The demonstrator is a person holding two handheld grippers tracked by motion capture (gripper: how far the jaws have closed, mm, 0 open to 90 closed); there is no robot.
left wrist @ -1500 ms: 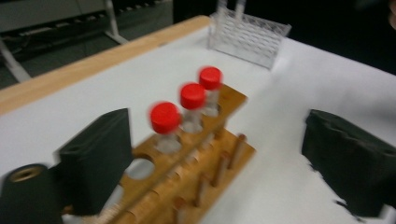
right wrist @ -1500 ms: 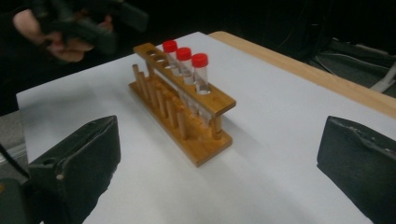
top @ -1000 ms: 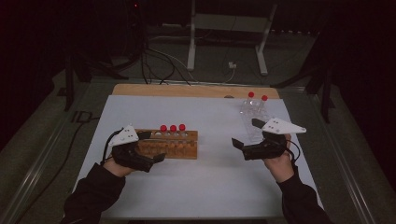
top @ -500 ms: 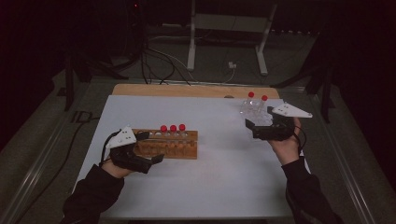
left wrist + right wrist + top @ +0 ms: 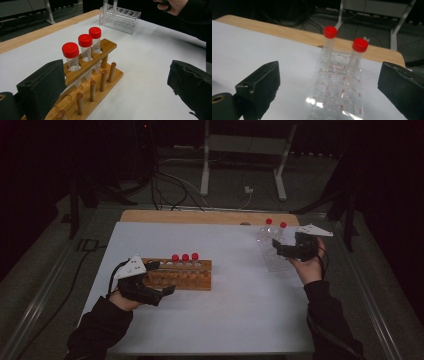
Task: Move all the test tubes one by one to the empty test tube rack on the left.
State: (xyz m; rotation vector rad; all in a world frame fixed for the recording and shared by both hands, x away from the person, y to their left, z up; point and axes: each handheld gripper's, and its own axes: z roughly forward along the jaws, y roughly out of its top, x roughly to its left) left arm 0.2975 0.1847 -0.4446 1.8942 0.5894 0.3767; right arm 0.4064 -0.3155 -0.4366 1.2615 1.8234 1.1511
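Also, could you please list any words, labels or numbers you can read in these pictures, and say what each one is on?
Red marks beside the wells of the clear plastic rack: too blurred to read.
Faint print on the three red-capped tubes in the wooden rack: too small to read.
There is no other text, and nothing legible in the high view.

On my table, the wooden peg-and-hole tube rack sits at the near left, with three red-capped clear tubes standing in a row in its far rail. The clear plastic tube rack lies at the far right, two red-capped tubes upright at its far end. My left gripper sits just before the wooden rack; my right gripper is at the clear rack.
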